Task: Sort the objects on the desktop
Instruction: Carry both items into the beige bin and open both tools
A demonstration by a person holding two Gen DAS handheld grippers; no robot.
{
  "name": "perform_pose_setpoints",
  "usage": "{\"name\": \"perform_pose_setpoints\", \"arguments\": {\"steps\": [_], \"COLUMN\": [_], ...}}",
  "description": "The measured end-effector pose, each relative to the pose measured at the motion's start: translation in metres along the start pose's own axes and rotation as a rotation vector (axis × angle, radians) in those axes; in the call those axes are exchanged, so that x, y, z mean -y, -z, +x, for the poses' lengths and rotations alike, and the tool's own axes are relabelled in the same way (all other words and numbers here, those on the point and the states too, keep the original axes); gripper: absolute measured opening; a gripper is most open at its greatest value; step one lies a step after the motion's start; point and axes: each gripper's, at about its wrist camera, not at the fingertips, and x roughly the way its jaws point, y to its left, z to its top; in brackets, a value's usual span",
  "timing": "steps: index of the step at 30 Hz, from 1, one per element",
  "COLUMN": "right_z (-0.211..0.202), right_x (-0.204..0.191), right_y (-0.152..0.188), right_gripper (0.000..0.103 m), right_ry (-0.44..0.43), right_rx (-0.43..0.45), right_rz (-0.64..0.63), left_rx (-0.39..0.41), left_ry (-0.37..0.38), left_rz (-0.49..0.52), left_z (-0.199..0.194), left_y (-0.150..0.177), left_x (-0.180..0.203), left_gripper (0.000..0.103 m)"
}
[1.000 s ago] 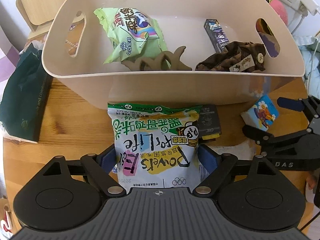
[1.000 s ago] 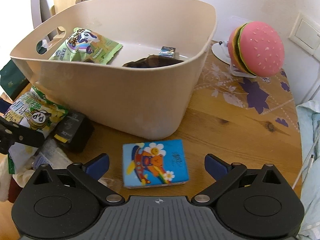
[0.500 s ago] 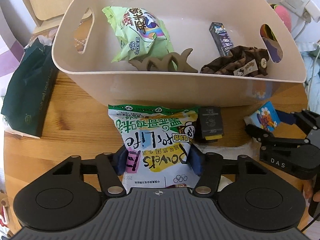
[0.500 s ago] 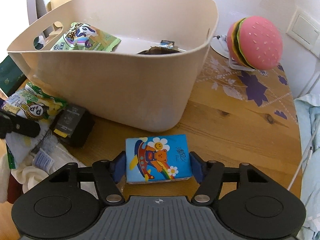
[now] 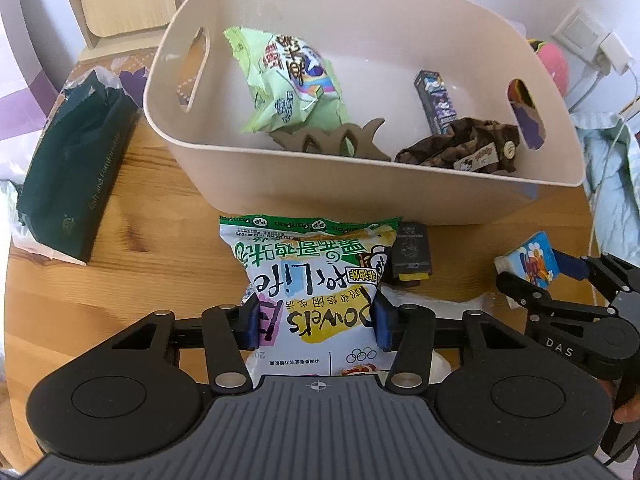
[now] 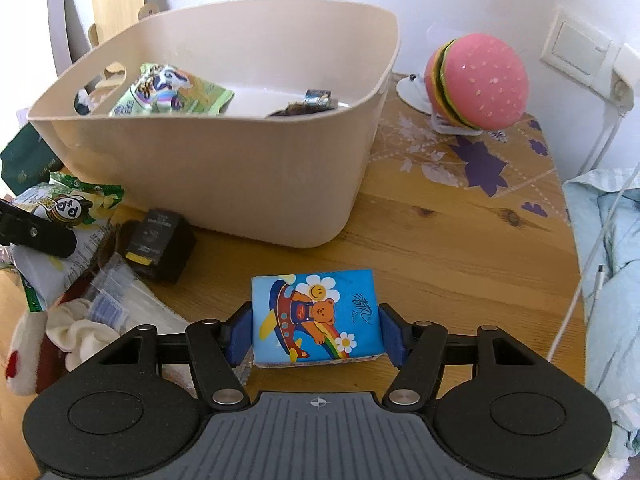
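Left wrist view: the left gripper [image 5: 316, 322] has its jaws closing, pads pinching a snack bag [image 5: 316, 280] printed "PanPan" and "Powers for Life", upside down, its long axis running away toward the beige bin [image 5: 360, 200].

Right wrist view: the right gripper [image 6: 316, 334] clamps a blue tissue pack [image 6: 316, 316] showing a cartoon bear, held crosswise between the jaws, in front of the bin.

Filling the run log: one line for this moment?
left gripper: closing on snack bag | right gripper: shut on tissue pack | bin: neither in yet

Beige bin [image 5: 360, 196] wall blocks forward; above lies open.
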Motion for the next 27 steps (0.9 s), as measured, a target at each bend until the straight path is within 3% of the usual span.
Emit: {"name": "perform_pose_setpoints", "arguments": {"steps": [14,27], "right_z": [-0.062,-0.114], "right_x": [0.003,0.005], "right_y": [-0.013,-0.042], "right_gripper": [0.061,0.062], "right_ry": [-0.012,-0.001], "right_rx": [0.104,0.262], "right_rz": [0.008,0.004], "left_rx": [0.071,0.259], "left_ry": [0.043,0.064], "left_rz": [0.026,0.103], "left_z": [-0.05,-0.106], "left_y": [0.002,-0.021], "left_x": [-0.017,-0.013], "left_gripper": [0.051,0.051]}}
